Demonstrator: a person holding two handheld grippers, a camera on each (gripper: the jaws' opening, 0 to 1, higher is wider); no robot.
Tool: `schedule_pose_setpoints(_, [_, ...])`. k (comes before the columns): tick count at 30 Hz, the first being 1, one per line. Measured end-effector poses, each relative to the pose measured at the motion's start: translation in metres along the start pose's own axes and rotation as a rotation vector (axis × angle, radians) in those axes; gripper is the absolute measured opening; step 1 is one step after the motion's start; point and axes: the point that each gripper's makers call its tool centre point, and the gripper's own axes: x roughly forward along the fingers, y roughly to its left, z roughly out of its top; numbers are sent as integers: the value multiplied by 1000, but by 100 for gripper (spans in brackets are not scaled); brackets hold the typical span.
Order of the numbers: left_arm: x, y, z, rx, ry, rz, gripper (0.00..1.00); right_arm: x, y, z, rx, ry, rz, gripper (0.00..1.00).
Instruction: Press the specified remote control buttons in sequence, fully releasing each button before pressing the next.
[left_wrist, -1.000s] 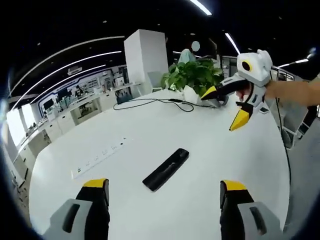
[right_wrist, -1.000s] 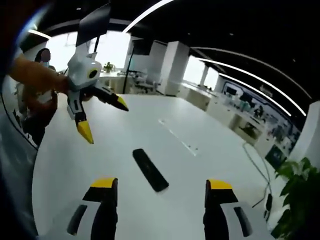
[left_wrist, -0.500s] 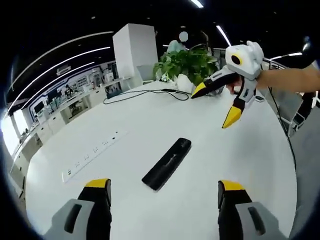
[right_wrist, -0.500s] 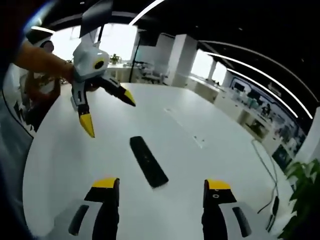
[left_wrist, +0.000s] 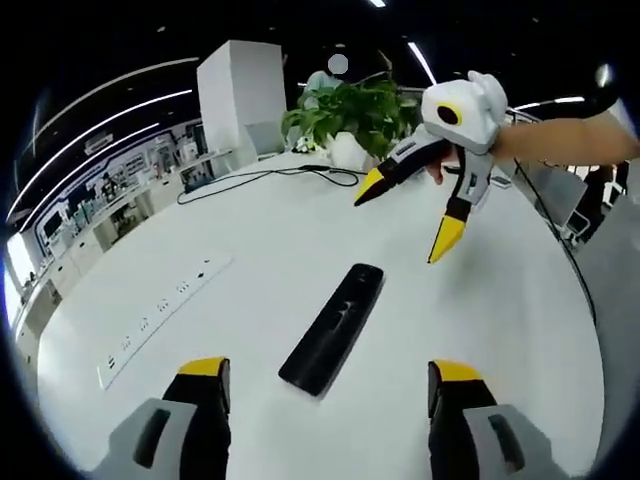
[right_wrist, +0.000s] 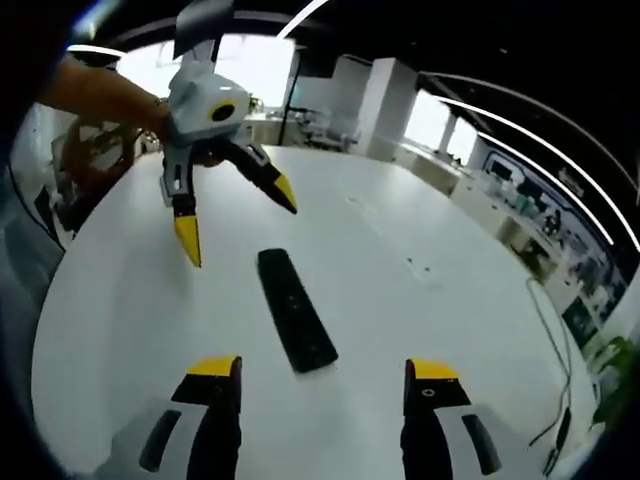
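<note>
Now: slim black plastic remote control (left_wrist: 333, 327) flat on white round tabletop (left_wrist: 250, 250), just ahead of and between jaws. Left gripper (left_wrist: 325, 383), right gripper (right_wrist: 315, 380) both gaping wide, empty. Advice: close one gripper's jaws, descend tip-first, press one button, lift fully.

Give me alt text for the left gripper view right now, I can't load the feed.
A long black remote control lies flat on a round white table, untouched, ahead of the open left gripper. Beyond it the open right gripper hovers above the table, held by a person's hand. A white power strip lies left; a potted green plant stands at the far edge.
</note>
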Motion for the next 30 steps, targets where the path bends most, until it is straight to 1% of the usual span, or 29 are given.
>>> schedule_pose_setpoints(2, [3, 2, -2, 0, 1, -5, 83, 4, -2, -1, -6, 0, 12, 62])
schedule_pose_setpoints(8, [10, 6, -5, 7, -1, -32, 77, 14, -3, -5, -19, 10, 44, 61])
schedule_pose_setpoints(13, [15, 6, -3, 15, -5, -50, 74, 20, 4, -9, -39, 23, 78, 60])
schedule_pose_setpoints(18, [19, 10, 0, 34, -9, -65, 69, 27, 3, -10, -60, 29, 101, 56])
schedule_pose_setpoints(23, [24, 12, -2, 49, 2, -89, 58, 32, 4, -11, -79, 35, 122, 52])
schedule_pose_setpoints(24, [23, 4, 0, 54, 2, -91, 56, 32, 4, -12, -78, 37, 128, 52])
schedule_pose_setpoints(25, [24, 1, 1, 56, -1, -95, 55, 32, 5, -11, -78, 36, 133, 52])
schedule_pose_setpoints(26, [24, -1, 2, 54, -5, -99, 54, 32, 6, -11, -77, 34, 137, 52])
schedule_pose_setpoints(30, [26, -8, 0, 56, 11, -110, 53, 36, 9, -14, -88, 47, 153, 49])
